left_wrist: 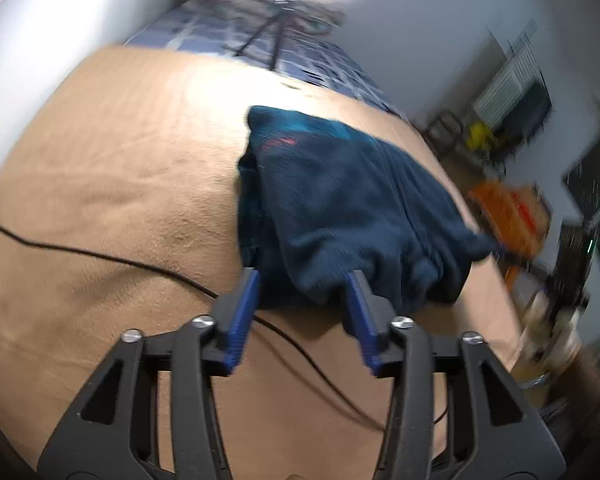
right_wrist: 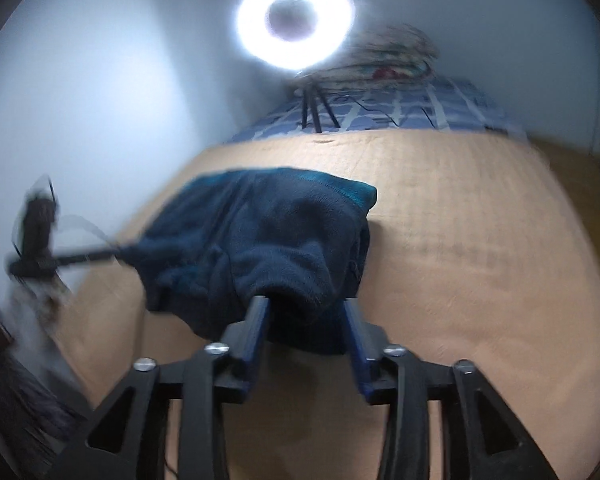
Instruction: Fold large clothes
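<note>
I had both grippers over the tan blanket (left_wrist: 112, 168) that covered the bed, with the dark blue fleece garment (left_wrist: 352, 200) lying folded in the middle of the left wrist frame and running toward its right edge. In the right wrist view the same garment (right_wrist: 268, 240) sat at centre, its near hem bunched and hanging just in front of the fingers.

The left gripper (left_wrist: 304, 280) stood spread, its blue pads apart with a lump of fleece hem between them but — as far as I could see — not pressed. The right gripper (right_wrist: 304, 304) was likewise spread, the rolled edge of the fleece resting in the gap and not pinched. Both pictures were smeared by motion, so I could not vouch for fine contact.

I judged the fleece soft, thick and limp, light enough for one gripper yet prone to sag and to slide over itself. A bite on one layer would peel it off the stack, so I reckoned the hold should be deep on the doubled hem near each corner, both sides taken evenly. A black cable (left_wrist: 100, 258) crossed the blanket at lower left, near the left fingers — worth avoiding.
</note>
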Motion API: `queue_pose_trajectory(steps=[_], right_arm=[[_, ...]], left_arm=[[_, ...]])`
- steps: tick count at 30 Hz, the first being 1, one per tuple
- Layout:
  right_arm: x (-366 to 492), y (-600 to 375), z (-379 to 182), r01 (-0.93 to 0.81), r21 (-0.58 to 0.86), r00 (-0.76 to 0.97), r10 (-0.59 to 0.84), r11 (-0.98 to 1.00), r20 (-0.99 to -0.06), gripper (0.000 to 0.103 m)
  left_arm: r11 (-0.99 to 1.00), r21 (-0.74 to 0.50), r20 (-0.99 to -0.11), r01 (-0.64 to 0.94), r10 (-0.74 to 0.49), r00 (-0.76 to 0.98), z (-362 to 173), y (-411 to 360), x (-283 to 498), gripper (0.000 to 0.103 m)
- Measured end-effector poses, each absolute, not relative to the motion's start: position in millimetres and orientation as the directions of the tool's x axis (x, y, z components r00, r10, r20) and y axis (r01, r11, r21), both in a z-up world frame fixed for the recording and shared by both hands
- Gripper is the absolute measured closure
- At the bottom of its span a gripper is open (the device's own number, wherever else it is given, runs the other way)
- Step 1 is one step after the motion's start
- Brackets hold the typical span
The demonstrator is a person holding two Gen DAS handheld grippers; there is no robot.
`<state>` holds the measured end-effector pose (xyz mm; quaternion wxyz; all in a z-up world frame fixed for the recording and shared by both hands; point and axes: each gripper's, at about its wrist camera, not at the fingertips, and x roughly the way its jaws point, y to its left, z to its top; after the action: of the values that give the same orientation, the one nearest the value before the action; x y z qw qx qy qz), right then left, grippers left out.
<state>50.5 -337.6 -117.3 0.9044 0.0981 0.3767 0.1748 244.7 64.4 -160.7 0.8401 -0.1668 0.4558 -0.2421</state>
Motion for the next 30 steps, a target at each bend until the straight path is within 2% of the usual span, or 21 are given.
queue_pose_trajectory(steps=[1, 5, 9, 10, 11, 12, 13, 14, 16, 19, 21, 22, 25, 27, 28, 29, 30], right_arm=[[52.4, -341.5, -119.3, -0.23, 0.359, 0.65, 0.417, 0.905, -0.636, 0.045], [66.7, -344.0, -137.1, -0.168, 0.569, 0.61, 0.538, 0.805, -0.582, 0.045], [81.3, -330.6, -155.9, -0.118, 0.657, 0.588, 0.586, 0.744, -0.558, 0.045], [84.7, -327.5, -160.0, -0.103, 0.664, 0.586, 0.584, 0.741, -0.561, 0.045], [86.4, -325.8, -162.4, -0.095, 0.67, 0.58, 0.588, 0.736, -0.564, 0.055], [89.3, -323.0, -165.9, -0.081, 0.675, 0.567, 0.59, 0.734, -0.574, 0.065], [91.5, -320.9, -168.5, -0.07, 0.679, 0.553, 0.595, 0.731, -0.583, 0.081], [92.3, -319.1, -169.3, -0.064, 0.681, 0.542, 0.599, 0.729, -0.59, 0.085], [88.8, -319.2, -163.4, -0.084, 0.673, 0.55, 0.598, 0.735, -0.584, 0.092], [78.1, -323.7, -156.0, -0.074, 0.678, 0.567, 0.59, 0.731, -0.574, 0.096], [75.2, -324.0, -159.4, -0.067, 0.643, 0.575, 0.556, 0.763, -0.6, 0.096], [75.7, -318.8, -169.1, -0.048, 0.598, 0.55, 0.521, 0.8, -0.653, 0.097], [76.5, -304.9, -186.1, -0.036, 0.501, 0.485, 0.454, 0.864, -0.748, 0.096], [74.2, -297.8, -176.5, -0.068, 0.419, 0.49, 0.396, 0.906, -0.777, 0.086], [72.3, -297.0, -168.6, -0.077, 0.371, 0.495, 0.358, 0.925, -0.792, 0.071], [70.9, -298.8, -163.2, -0.081, 0.351, 0.5, 0.343, 0.933, -0.795, 0.067], [68.1, -303.4, -156.1, -0.083, 0.343, 0.511, 0.335, 0.936, -0.791, 0.067]], left_arm=[[0.808, -0.547, -0.672, 0.222, -0.581, 0.46, -162.4, 68.8, 248.9, 0.05], [0.687, -0.72, -0.608, 0.094, -0.69, 0.393, -179.8, 74.2, 267.9, 0.05], [0.657, -0.754, -0.611, 0.01, -0.706, 0.358, -197.7, 64.6, 280.8, 0.05], [0.658, -0.753, -0.614, 0.002, -0.704, 0.355, -200.7, 62.8, 282.0, 0.056], [0.669, -0.744, -0.627, -0.001, -0.696, 0.35, -202.8, 59.6, 282.9, 0.077], [0.697, -0.717, -0.653, 0.0, -0.673, 0.346, -202.8, 56.1, 282.8, 0.087], [0.713, -0.702, -0.665, 0.009, -0.659, 0.351, -201.6, 54.2, 282.0, 0.088], [0.724, -0.689, -0.668, 0.032, -0.652, 0.359, -198.2, 52.6, 279.9, 0.091], [0.742, -0.668, -0.672, 0.059, -0.636, 0.379, -190.6, 52.0, 274.9, 0.093], [0.783, -0.615, -0.695, 0.09, -0.593, 0.406, -185.1, 50.0, 269.1, 0.094], [0.846, -0.521, -0.76, 0.118, -0.522, 0.387, -197.2, 40.7, 268.3, 0.094], [0.864, -0.488, -0.785, 0.123, -0.496, 0.371, -205.5, 36.3, 268.7, 0.094], [0.882, -0.442, -0.796, 0.166, -0.47, 0.38, -206.1, 29.8, 264.5, 0.093], [0.891, -0.417, -0.796, 0.181, -0.454, 0.4, -196.2, 34.0, 262.1, 0.089], [0.897, -0.399, -0.796, 0.191, -0.442, 0.414, -190.0, 37.2, 260.9, 0.089], [0.902, -0.382, -0.793, 0.202, -0.433, 0.429, -182.0, 41.3, 258.6, 0.089], [0.906, -0.368, -0.788, 0.208, -0.423, 0.447, -173.5, 45.8, 256.1, 0.089]])
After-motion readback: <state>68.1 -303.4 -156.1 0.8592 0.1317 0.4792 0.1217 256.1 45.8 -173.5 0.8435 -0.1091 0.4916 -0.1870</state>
